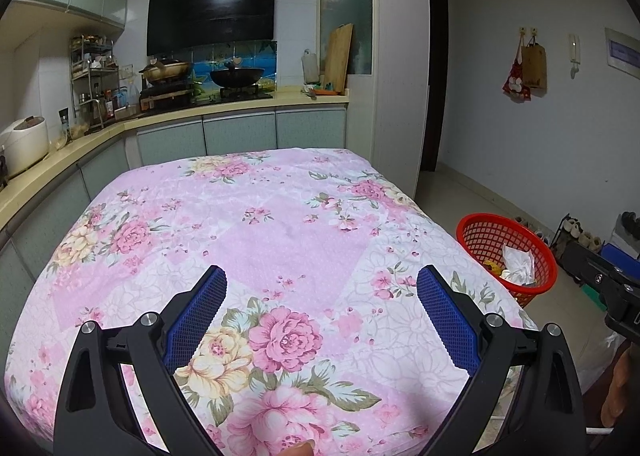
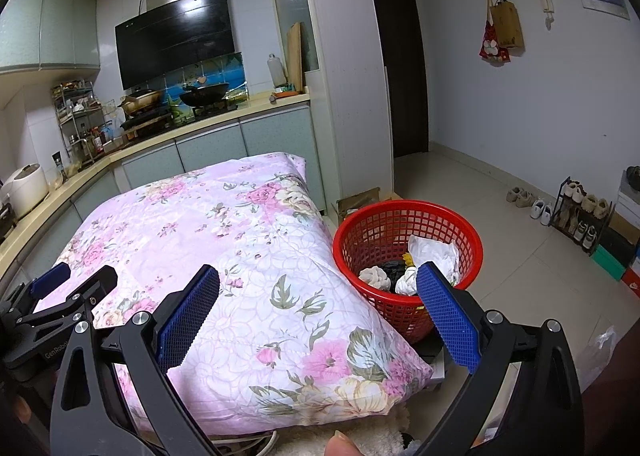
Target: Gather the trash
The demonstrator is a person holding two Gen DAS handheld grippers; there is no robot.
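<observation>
A red mesh basket (image 2: 360,230) (image 1: 476,226) stands on the floor at the right side of the table. It holds crumpled white paper (image 2: 434,250) (image 1: 518,262), a twisted white wad (image 2: 376,278), a dark crumpled piece (image 2: 394,268) and a yellow scrap. My left gripper (image 1: 320,292) is open above the floral pink cloth (image 1: 248,240) with nothing between its blue pads. My right gripper (image 2: 318,288) is open over the cloth's right corner, its right fingertip overlapping the basket in view. The left gripper (image 2: 74,280) also shows at the left edge of the right wrist view.
A kitchen counter (image 1: 200,112) with a wok, a pot, a spice rack and a rice cooker (image 1: 24,144) runs behind and left of the table. A cardboard box (image 2: 356,200) sits behind the basket. Shoes and a shoe rack (image 2: 576,212) line the right wall across open tiled floor.
</observation>
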